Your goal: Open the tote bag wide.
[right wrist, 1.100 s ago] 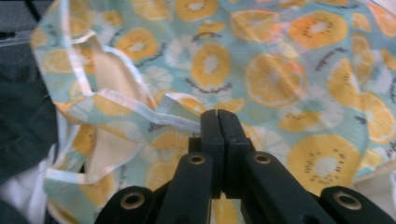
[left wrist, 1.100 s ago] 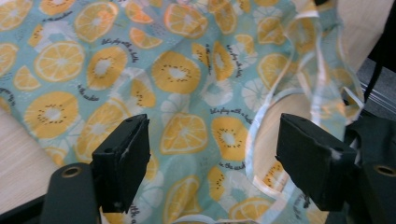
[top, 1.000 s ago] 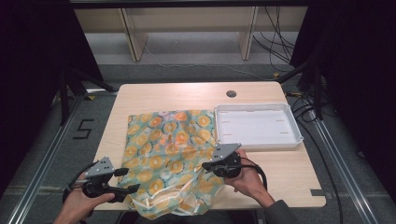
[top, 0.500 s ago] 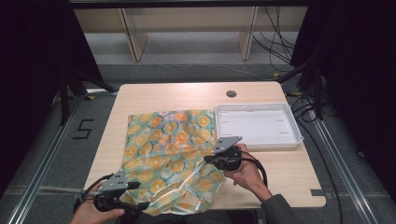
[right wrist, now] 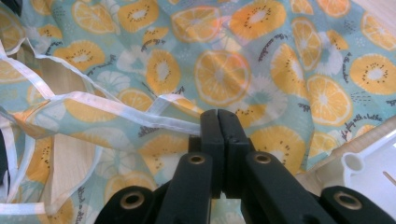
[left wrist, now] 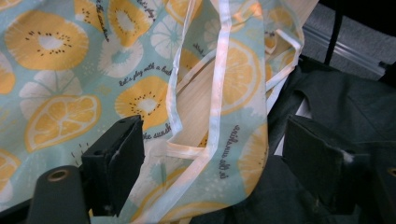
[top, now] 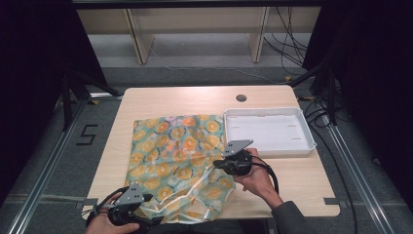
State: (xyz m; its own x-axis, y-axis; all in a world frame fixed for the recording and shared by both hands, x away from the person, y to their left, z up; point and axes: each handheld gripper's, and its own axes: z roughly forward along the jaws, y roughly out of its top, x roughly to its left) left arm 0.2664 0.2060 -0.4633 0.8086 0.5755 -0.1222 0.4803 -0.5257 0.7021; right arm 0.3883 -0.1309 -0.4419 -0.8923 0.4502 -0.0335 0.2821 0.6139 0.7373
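Observation:
A thin teal cloth bag (top: 175,146) printed with orange and kiwi slices lies spread over the middle of the wooden table (top: 185,100). Its near part is rumpled, and its white-edged straps hang at the front edge. My right gripper (top: 218,165) is at the cloth's right side, shut on a white-trimmed hem (right wrist: 218,116) and holding it slightly raised. My left gripper (top: 148,218) is at the table's front edge. In the left gripper view it (left wrist: 215,135) is wide open, with the hanging hem and strap of the bag (left wrist: 56,102) between its jaws.
A white rectangular tray (top: 268,131) stands empty just right of the cloth; its corner (right wrist: 369,163) is close beside my right gripper. A round cable hole (top: 241,97) sits at the table's back. Dark clothing (left wrist: 345,107) lies below the table's front edge.
My left gripper has moved from the cloth's front left corner back toward the person and to the right, along the front edge. My right gripper shifted slightly away, still holding the hem.

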